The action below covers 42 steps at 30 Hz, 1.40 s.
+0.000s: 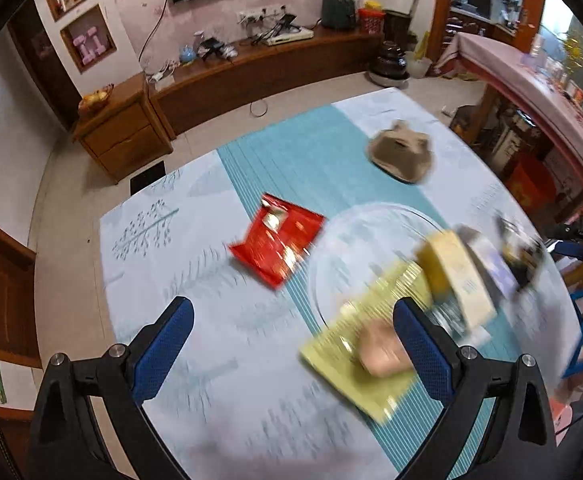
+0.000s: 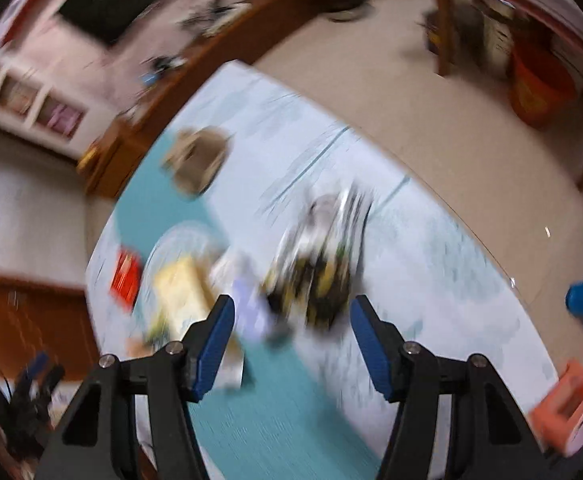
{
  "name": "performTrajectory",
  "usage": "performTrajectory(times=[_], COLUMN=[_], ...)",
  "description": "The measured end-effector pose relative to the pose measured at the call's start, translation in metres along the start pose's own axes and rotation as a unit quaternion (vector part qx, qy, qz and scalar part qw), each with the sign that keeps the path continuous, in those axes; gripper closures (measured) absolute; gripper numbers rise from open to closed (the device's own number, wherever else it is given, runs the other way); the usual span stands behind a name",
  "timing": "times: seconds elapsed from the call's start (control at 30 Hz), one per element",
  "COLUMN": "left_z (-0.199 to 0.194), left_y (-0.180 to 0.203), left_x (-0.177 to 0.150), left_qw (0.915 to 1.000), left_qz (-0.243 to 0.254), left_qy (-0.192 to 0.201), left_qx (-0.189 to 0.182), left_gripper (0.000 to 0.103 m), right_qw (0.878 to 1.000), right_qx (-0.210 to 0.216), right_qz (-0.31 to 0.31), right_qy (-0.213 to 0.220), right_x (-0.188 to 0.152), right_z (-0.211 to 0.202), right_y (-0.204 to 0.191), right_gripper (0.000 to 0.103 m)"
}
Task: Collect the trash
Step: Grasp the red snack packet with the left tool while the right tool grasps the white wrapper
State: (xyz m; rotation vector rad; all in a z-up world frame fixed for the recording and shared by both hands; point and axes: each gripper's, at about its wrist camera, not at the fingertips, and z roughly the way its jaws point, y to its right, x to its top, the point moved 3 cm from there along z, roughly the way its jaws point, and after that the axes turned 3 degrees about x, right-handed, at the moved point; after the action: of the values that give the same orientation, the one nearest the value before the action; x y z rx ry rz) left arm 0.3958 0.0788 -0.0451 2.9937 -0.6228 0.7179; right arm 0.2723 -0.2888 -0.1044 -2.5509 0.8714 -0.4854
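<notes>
Left wrist view first: the left gripper (image 1: 291,344) stands wide apart with nothing between its blue pads, hanging over the table (image 1: 211,380). Just past its right pad a pale yellow-green packet (image 1: 355,364) lies with a pinkish lump on it, overlapping the rim of a clear glass plate (image 1: 371,224). A cream and yellow box (image 1: 457,276) rests partly on that plate, and a dark, crumpled yellow-and-black wrapper (image 1: 521,256) sits beside it. Left of the plate lies a red foil packet (image 1: 277,238); further off, a brown paper lump (image 1: 401,154) sits alone on the teal stripe.

Right wrist view, heavily blurred: the right gripper (image 2: 291,340) is partly open and empty, lined up roughly with the crumpled wrapper (image 2: 315,280) just beyond its pads.

The risk, as I judge it, is speed: with both views smeared, a grasp could land off target, nudge the glass plate, or pinch the cloth instead of the trash. The trash is bunched together, so one closing could catch two pieces and drop one.
</notes>
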Motion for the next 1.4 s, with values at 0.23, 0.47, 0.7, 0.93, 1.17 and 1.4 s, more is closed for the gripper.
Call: performTrajectory(times=[0.23, 0.47, 0.7, 0.93, 1.17, 1.4], left_z=[0.086, 0.133, 0.169, 0.198, 0.200, 0.177], left_y=[-0.015, -0.013, -0.005, 0.009, 0.008, -0.007], left_x=[0.041, 0.046, 0.047, 0.043, 0.040, 0.036], left_qw=[0.9989, 0.9957, 0.9896, 0.9827, 0.9854, 0.9855], left_qz=[0.008, 0.030, 0.047, 0.091, 0.073, 0.028], left_qy=[-0.044, -0.084, -0.126, -0.158, -0.146, -0.147], left_qx=[-0.012, -0.025, -0.051, -0.033, -0.049, -0.080], left_gripper=[0.004, 0.004, 0.004, 0.004, 0.013, 0.101], right_qw=[0.994, 0.994, 0.996, 0.995, 0.995, 0.995], right_qx=[-0.088, -0.101, -0.049, -0.032, -0.025, -0.014], right_qz=[0.060, -0.019, -0.056, -0.075, -0.083, -0.093], right_qy=[-0.032, -0.044, -0.044, -0.052, -0.041, -0.016], right_x=[0.053, 0.048, 0.028, 0.006, 0.002, 0.001], right_z=[0.075, 0.097, 0.098, 0.099, 0.092, 0.079], right_y=[0.021, -0.011, -0.042, -0.050, -0.052, -0.056], right_gripper=[0.046, 0.087, 0.097, 0.097, 0.097, 0.097])
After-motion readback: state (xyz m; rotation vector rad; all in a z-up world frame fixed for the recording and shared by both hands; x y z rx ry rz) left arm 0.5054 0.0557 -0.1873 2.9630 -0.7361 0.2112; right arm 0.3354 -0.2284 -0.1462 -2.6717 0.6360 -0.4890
